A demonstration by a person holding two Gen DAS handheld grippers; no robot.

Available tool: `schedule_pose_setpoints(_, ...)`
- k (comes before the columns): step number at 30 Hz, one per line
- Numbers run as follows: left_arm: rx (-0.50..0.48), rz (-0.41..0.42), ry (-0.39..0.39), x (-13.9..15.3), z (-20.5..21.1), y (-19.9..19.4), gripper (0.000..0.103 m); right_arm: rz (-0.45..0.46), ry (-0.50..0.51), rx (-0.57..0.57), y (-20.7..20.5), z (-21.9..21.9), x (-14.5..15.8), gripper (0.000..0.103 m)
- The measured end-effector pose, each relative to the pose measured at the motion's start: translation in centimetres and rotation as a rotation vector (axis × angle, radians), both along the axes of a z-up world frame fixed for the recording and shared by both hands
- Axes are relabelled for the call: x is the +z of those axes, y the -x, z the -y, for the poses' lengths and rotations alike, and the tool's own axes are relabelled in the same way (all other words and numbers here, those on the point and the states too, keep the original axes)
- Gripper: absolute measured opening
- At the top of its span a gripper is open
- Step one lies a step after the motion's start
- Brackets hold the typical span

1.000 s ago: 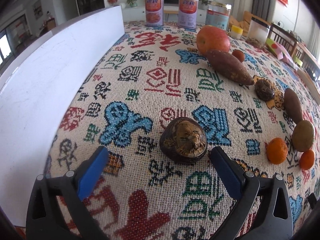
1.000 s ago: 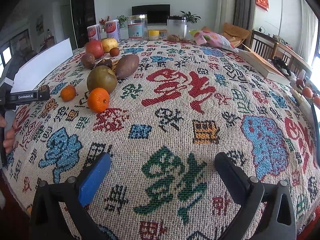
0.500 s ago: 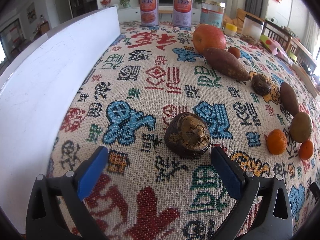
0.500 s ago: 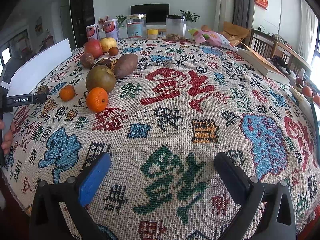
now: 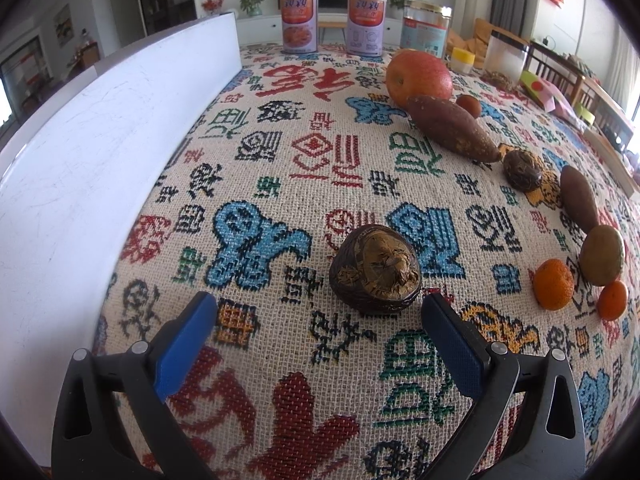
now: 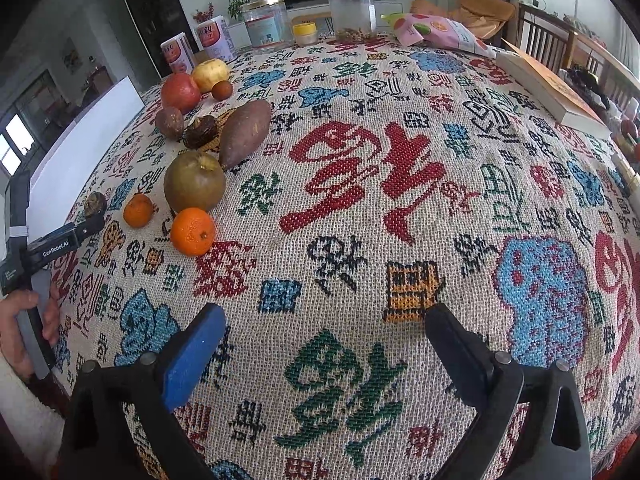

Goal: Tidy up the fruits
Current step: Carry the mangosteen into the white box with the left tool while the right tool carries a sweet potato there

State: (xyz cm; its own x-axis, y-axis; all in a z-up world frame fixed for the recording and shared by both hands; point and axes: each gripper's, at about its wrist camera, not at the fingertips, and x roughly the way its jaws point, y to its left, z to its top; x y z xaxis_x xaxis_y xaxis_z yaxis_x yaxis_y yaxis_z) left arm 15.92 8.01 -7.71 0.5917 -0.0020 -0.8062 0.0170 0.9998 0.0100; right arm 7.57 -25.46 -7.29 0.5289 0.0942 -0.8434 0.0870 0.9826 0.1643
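Observation:
A dark brown wrinkled fruit lies on the patterned tablecloth just beyond my left gripper. That gripper is open, and its right fingertip is close beside the fruit. A curved row runs from the red apple past a sweet potato to two tangerines. My right gripper hangs over bare cloth, its jaws closing with nothing between them. To its left lie a tangerine, a green-brown fruit and a sweet potato.
A white board stands along the table's left side. Two cans, a jar, a clear container, a snack bag and a book sit at the far and right edges. A hand holds the left gripper's handle.
The right gripper has moved forward over the cloth and turned a little, and its jaws have narrowed slightly. The left gripper and the dark fruit have stayed almost still.

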Motion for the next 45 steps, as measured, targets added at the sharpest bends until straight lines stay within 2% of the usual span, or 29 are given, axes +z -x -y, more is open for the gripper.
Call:
schedule_pose_setpoints(1,0.000,0.000,0.001,0.0,0.0,0.0,0.103,0.002,-0.032,-0.006,-1.2,0.4,0.6,0.086)
schedule_pose_setpoints(2,-0.001,0.000,0.003,0.0,0.0,0.0,0.103,0.004,-0.068,-0.008,-2.6,0.7,1.3,0.084)
schedule_pose_setpoints(4,-0.015,0.000,0.027,0.1,-0.3,0.2,0.102,-0.008,-0.141,-0.003,-5.8,0.8,2.2,0.083)
schedule_pose_setpoints(7,-0.074,-0.009,0.104,0.7,-1.3,0.4,0.101,-0.062,-0.218,0.024,-11.2,-0.3,2.6,0.080)
schedule_pose_setpoints(10,-0.095,-0.015,0.143,1.1,-1.7,0.5,0.100,-0.172,-0.224,0.047,-15.6,-2.3,1.5,0.079)
schedule_pose_setpoints(12,-0.110,-0.004,0.126,1.4,-1.2,0.3,0.100,-0.245,-0.203,0.064,-17.7,-3.8,0.4,0.078)
schedule_pose_setpoints(14,-0.120,0.010,0.090,1.8,-0.3,-0.1,0.099,-0.263,-0.154,0.066,-19.0,-4.9,-0.2,0.075)
schedule_pose_setpoints(15,-0.123,0.016,0.070,1.9,0.0,-0.4,0.093,-0.267,-0.124,0.076,-19.5,-5.6,-0.4,0.072)
schedule_pose_setpoints(16,-0.122,0.015,0.053,1.9,0.3,-0.7,0.077,-0.270,-0.091,0.086,-19.8,-6.1,-0.5,0.066)
schedule_pose_setpoints(17,-0.122,-0.002,0.044,1.7,0.5,-1.2,0.069,-0.266,-0.049,0.091,-19.8,-6.5,-0.5,0.058)
schedule_pose_setpoints(18,-0.129,-0.024,0.056,1.4,0.7,-1.6,0.050,-0.261,-0.024,0.091,-20.0,-6.7,-0.4,0.041)
schedule_pose_setpoints(19,-0.124,-0.030,0.057,1.2,0.8,-1.8,0.044,-0.268,-0.032,0.094,-20.1,-6.7,-0.5,0.041)
schedule_pose_setpoints(21,-0.098,-0.006,0.040,1.4,0.8,-1.5,0.044,-0.276,-0.055,0.085,-20.2,-6.0,-0.4,0.041)
schedule_pose_setpoints(23,-0.062,0.011,0.096,2.4,-0.1,-0.9,0.043,-0.258,-0.069,0.077,-19.9,-5.2,0.1,0.041)
schedule_pose_setpoints(25,-0.022,0.041,0.185,4.5,-1.7,0.2,0.043,-0.199,-0.076,0.065,-19.4,-4.0,1.8,0.041)
schedule_pose_setpoints(29,0.047,0.138,0.325,11.6,-6.0,3.0,0.043,-0.078,-0.046,0.126,-19.0,-5.4,7.3,0.041)
schedule_pose_setpoints(31,0.091,0.189,0.349,15.1,-8.9,4.3,0.043,-0.028,-0.070,0.201,-18.9,-8.6,10.2,0.041)
schedule_pose_setpoints(33,0.148,0.225,0.331,17.7,-12.1,5.2,0.044,0.009,-0.121,0.293,-18.5,-13.1,12.6,0.041)
schedule_pose_setpoints(36,0.252,0.224,0.269,18.9,-17.0,5.4,0.044,0.031,-0.230,0.455,-17.8,-21.5,14.7,0.041)
schedule_pose_setpoints(38,0.338,0.186,0.223,17.9,-20.3,5.0,0.044,0.027,-0.306,0.562,-16.8,-27.6,15.4,0.041)
schedule_pose_setpoints(41,0.426,0.101,0.189,14.9,-24.1,4.5,0.044,0.002,-0.391,0.691,-15.7,-36.1,15.2,0.041)
schedule_pose_setpoints(45,0.467,0.018,0.158,11.2,-26.1,4.5,0.044,-0.030,-0.367,0.766,-14.9,-44.6,13.0,0.041)
